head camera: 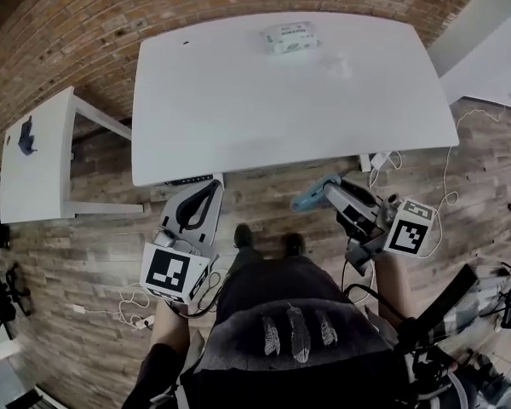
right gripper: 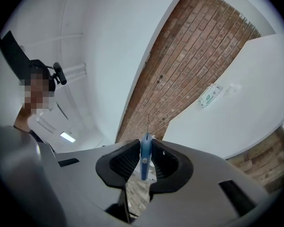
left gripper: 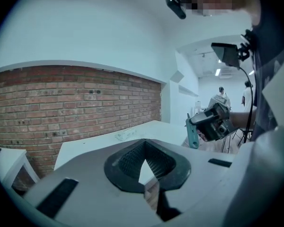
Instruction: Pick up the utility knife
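Fingers [right gripper: 125, 161] of the right gripper [head camera: 334, 196] are clamped on the utility knife [right gripper: 145, 157]; the knife is held off the white surface [head camera: 238, 100], just past its near edge; left gripper [left gripper: 145, 150] fingers are closed, empty; carry with firm, even pressure, tip pointed away from the body.

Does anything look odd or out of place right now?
Nothing looks spilled or broken. One thing to watch: the utility knife clamped in the right gripper shows a thin sliver past its tip, possibly an exposed blade. A packet lies at the table's far edge.
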`<state>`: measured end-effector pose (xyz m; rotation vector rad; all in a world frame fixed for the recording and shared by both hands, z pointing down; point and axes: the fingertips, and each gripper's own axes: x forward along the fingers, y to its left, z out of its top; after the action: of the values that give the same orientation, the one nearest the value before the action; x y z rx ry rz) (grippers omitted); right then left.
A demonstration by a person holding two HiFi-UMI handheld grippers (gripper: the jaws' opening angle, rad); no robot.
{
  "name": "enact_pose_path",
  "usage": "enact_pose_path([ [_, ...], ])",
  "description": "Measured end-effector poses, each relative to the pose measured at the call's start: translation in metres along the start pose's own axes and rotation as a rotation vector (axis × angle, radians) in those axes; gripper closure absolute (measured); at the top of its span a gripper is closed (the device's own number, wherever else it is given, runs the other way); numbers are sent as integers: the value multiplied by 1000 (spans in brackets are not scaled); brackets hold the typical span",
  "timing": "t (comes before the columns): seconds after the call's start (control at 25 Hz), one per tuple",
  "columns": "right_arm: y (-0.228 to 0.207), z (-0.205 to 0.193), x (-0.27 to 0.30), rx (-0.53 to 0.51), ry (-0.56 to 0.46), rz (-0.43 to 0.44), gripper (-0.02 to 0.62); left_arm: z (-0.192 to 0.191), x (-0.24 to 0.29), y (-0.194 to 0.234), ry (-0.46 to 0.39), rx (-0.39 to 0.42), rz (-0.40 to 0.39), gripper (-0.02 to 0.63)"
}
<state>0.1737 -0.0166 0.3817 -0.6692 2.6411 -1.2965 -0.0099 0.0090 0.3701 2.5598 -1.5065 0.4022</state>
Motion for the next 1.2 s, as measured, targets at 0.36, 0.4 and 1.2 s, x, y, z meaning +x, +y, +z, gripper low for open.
enact_pose_path([
  [0.36, -32, 18, -78, 25, -70, 9, 518, 13, 35, -79, 43, 80, -36, 609],
  [0.4, -34, 20, -86, 23, -76, 4, 518, 16, 40, -85, 43, 90, -42, 609],
  [1.2, -33, 15, -113, 5, -196, -272, 518, 9, 69, -85, 9, 99, -251, 609],
])
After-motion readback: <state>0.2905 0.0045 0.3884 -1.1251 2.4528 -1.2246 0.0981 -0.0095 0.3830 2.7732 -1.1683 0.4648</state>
